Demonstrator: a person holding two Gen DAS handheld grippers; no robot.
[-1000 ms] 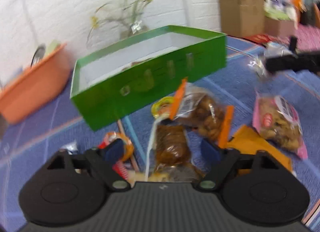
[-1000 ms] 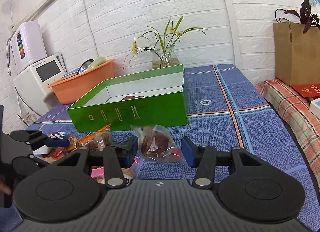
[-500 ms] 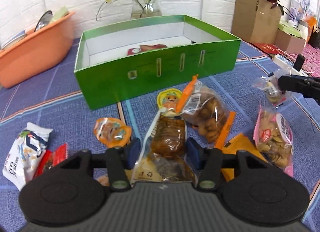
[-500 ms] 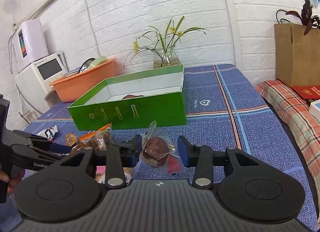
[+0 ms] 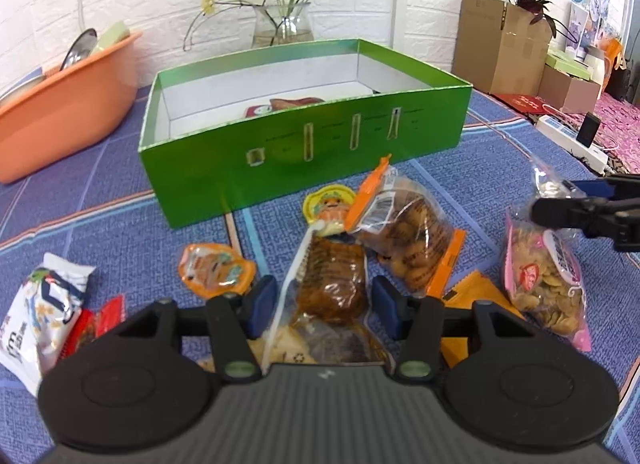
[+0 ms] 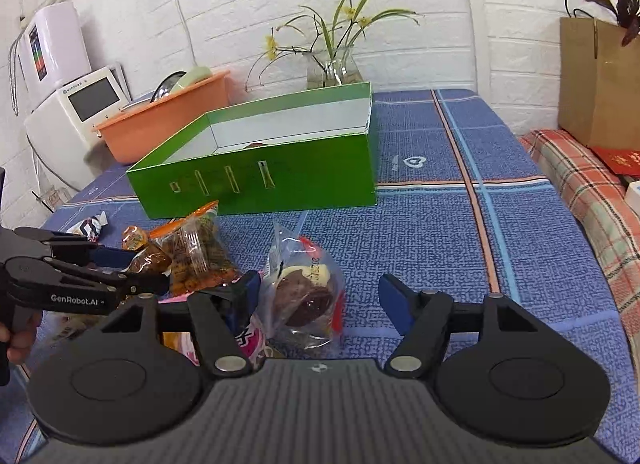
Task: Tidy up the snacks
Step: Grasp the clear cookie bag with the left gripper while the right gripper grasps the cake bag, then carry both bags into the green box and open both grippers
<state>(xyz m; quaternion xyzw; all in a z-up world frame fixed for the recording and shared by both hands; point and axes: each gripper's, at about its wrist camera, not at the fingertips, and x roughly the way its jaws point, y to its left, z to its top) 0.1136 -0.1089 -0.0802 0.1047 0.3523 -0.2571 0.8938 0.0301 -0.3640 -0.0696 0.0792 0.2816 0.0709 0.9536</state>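
My left gripper is shut on a clear packet with a brown cake, both blue pads against its sides; the right wrist view shows this gripper too. My right gripper has its jaws opening wide. A clear packet with a dark round cake lies on the cloth between its fingers, beside the left pad and well apart from the right one. The green box stands open behind the snacks, a red packet inside. A cookie bag and a pink bag lie nearby.
Loose on the blue cloth are an orange jelly cup, a yellow round packet and a white packet. An orange basin sits at the left, a glass vase behind the box, a power strip at the right.
My left gripper's jaws came in from wide onto the brown cake packet. My right gripper's jaws narrowed around the dark cake packet, then spread wide, leaving it on the cloth.
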